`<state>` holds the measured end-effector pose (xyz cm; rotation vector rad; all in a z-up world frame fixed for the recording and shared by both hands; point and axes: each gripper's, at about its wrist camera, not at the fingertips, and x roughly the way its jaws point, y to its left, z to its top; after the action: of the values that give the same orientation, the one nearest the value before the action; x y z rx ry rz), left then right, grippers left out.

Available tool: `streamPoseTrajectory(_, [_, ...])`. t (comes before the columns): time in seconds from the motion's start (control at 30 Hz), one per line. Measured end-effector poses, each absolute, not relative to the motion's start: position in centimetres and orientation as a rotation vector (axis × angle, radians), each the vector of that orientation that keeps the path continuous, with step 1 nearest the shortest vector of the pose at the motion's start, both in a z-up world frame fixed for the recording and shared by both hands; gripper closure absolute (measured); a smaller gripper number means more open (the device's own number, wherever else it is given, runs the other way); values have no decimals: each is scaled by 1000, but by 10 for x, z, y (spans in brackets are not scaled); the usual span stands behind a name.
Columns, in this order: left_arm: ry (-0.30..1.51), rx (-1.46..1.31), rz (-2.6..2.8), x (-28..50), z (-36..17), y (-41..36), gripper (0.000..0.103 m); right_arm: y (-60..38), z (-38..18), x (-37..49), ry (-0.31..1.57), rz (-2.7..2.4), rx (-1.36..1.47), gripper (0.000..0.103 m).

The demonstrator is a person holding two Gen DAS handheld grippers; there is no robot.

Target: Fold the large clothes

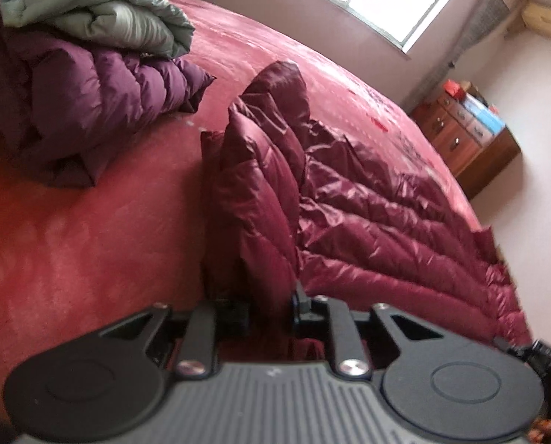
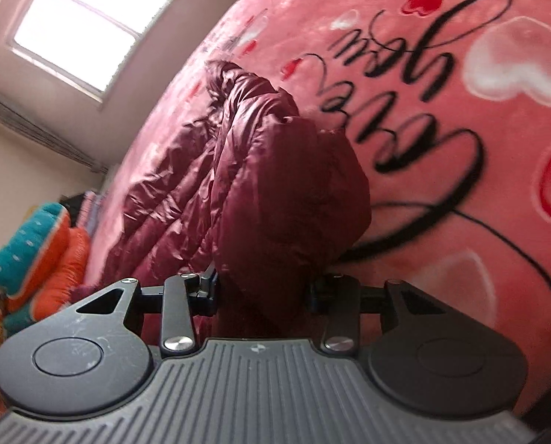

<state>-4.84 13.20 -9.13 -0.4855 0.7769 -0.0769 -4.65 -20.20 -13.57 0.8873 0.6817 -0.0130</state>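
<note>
A shiny maroon quilted down jacket [image 1: 349, 199] lies across the red bed cover. In the left wrist view my left gripper [image 1: 270, 312] is shut on a raised fold of its edge, and the cloth stands up between the two black fingers. In the right wrist view the same maroon jacket [image 2: 275, 192] bulges up in a thick bunch, and my right gripper [image 2: 262, 292] is shut on that bunch with its jaws held fairly wide by the padding. The fingertips of both grippers are buried in cloth.
A folded purple down jacket [image 1: 75, 111] with a grey-green one [image 1: 90, 11] on top sits at the far left of the bed. A wooden cabinet [image 1: 467, 140] stands by the wall under a window. The pink cover [image 2: 442, 111] bears black lettering. Teal and orange bedding [image 2: 35, 255] lies left.
</note>
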Motion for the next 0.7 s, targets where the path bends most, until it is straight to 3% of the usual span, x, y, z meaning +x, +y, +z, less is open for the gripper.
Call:
streamPoseTrajectory(0.13, [743, -452, -59, -50, -88, 131, 78, -200, -135, -48, 708, -72, 846, 19])
streamPoseTrajectory(0.17, [733, -454, -53, -53, -86, 131, 76, -200, -131, -46, 703, -83, 828, 18])
streamPoseTrajectory(0.23, [716, -449, -44, -60, -82, 132, 59, -200, -124, -54, 683, -108, 788, 0])
streamPoseTrajectory(0.3, [697, -431, -28, -68, -74, 132, 50, -197, -112, -62, 638, -166, 705, 2])
streamPoseTrajectory(0.43, [629, -340, -5, -90, -53, 130, 43, -189, -90, -75, 523, -192, 565, 1])
streamPoseTrajectory(0.7, [507, -168, -99, -81, -19, 94, 44, -155, -78, -31, 361, -1, 351, 0])
